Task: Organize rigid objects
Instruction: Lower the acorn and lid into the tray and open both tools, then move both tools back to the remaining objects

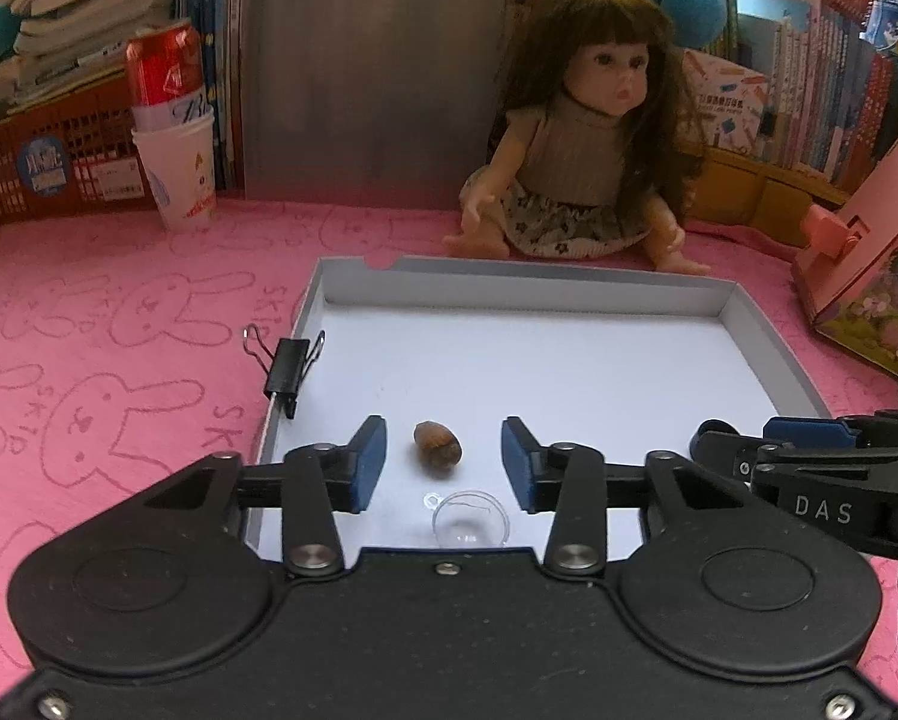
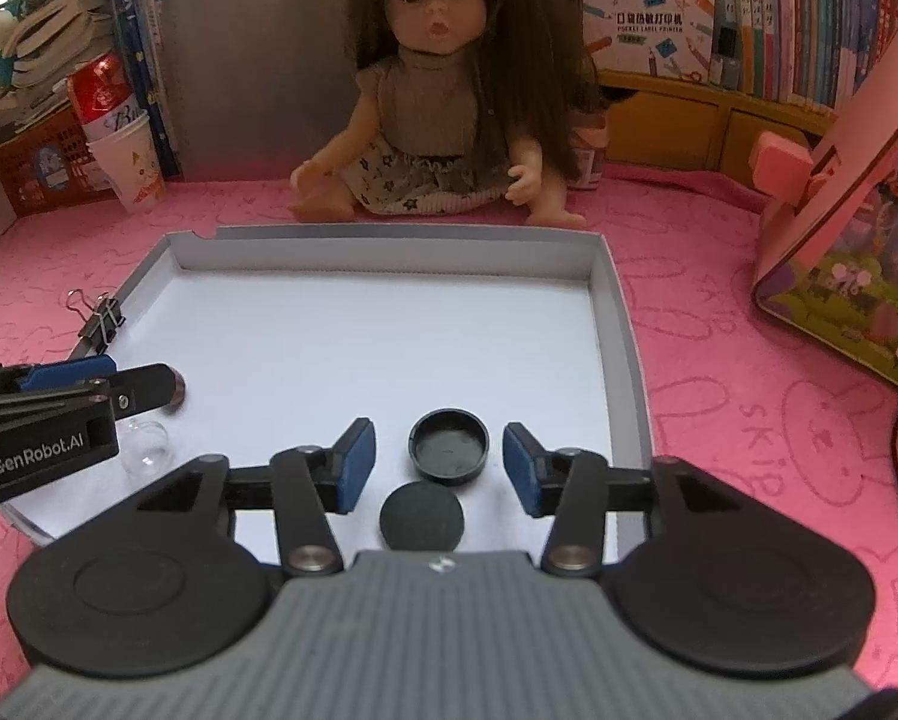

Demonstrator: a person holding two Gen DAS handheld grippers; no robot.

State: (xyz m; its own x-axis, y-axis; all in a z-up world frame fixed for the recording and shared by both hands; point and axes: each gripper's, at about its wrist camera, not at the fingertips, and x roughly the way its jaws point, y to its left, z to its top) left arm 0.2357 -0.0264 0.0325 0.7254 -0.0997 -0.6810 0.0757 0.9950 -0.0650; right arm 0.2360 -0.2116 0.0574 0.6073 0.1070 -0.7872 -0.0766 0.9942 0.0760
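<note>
A shallow grey-white box lid lies on the pink cloth. In the left wrist view my left gripper is open; a small brown nut-like object lies between its fingertips and a clear plastic half-dome just nearer. In the right wrist view my right gripper is open around a black round cap, hollow side up; a flat black disc lies nearer. A black binder clip sits on the lid's left wall.
A doll sits behind the lid. A red can in a paper cup and an orange crate stand back left. A pink box stands right. Books line the back.
</note>
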